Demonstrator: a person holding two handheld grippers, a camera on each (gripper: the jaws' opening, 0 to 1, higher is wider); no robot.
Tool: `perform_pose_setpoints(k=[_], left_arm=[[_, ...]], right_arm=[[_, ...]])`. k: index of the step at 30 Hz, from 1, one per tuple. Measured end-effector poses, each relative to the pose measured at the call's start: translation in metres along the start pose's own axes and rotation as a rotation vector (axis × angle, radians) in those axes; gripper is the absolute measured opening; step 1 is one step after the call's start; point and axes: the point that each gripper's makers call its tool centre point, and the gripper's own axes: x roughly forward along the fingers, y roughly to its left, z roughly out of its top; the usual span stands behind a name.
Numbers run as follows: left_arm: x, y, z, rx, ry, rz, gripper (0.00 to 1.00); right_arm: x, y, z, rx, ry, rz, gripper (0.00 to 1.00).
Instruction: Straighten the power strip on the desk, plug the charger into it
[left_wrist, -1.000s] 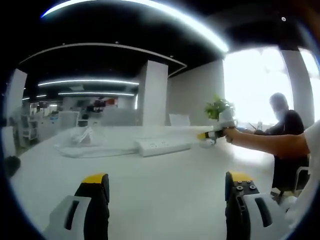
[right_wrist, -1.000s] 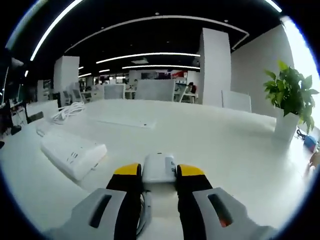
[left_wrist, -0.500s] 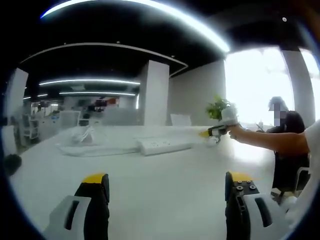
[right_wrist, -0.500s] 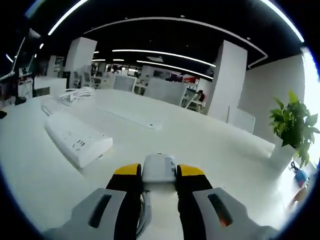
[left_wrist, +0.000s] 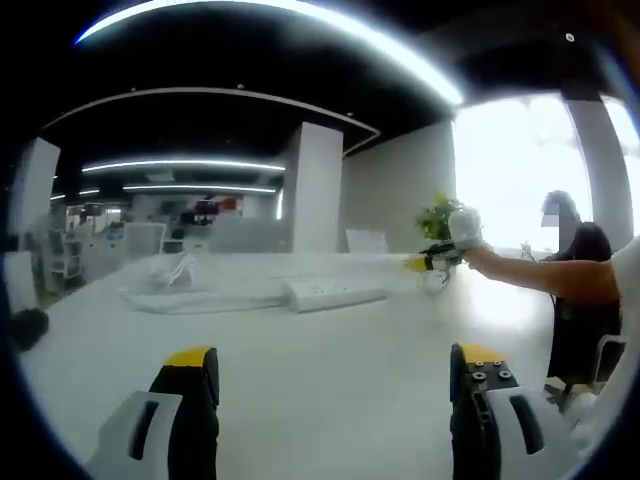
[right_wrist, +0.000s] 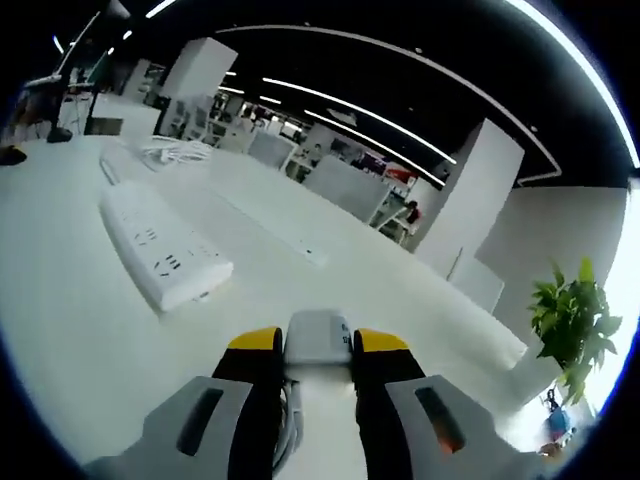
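Note:
A white power strip (left_wrist: 335, 292) lies across the white desk (left_wrist: 320, 380), with its coiled white cable (left_wrist: 170, 272) behind it to the left. My left gripper (left_wrist: 335, 372) hangs open above the near desk, nothing between its yellow-tipped fingers (left_wrist: 190, 362). My right gripper (right_wrist: 318, 352) is shut on a white charger (right_wrist: 318, 336), and the power strip (right_wrist: 160, 255) lies ahead to its left, sockets up. In the left gripper view the right gripper (left_wrist: 432, 262) is held in the air to the right of the strip.
A potted green plant (right_wrist: 568, 320) stands on the desk to the right. A flat white panel (right_wrist: 285, 232) lies beyond the strip. A person's arm (left_wrist: 540, 282) reaches in from the right. Office desks and pillars stand far behind.
The right gripper has risen and rolled with the charger still in it, so the strip sits further left in its view. The left gripper has barely moved.

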Motion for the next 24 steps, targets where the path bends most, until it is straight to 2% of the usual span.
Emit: perform_pose_setpoints(k=[3,6,24], left_arm=[[0.000,0.001,0.000,-0.004,-0.004,0.002,0.99],[0.000,0.000,-0.001,-0.007,-0.003,-0.002,0.99],[-0.001,0.003,0.000,-0.016,-0.009,0.004,0.99]], right_arm=[[-0.002,-0.002,0.003,-0.125,0.022,-0.005,0.25],[-0.002,0.002,0.005,-0.188,0.040,0.020,0.25],[-0.005,0.013,0.020,-0.315,0.087,0.137,0.25]])
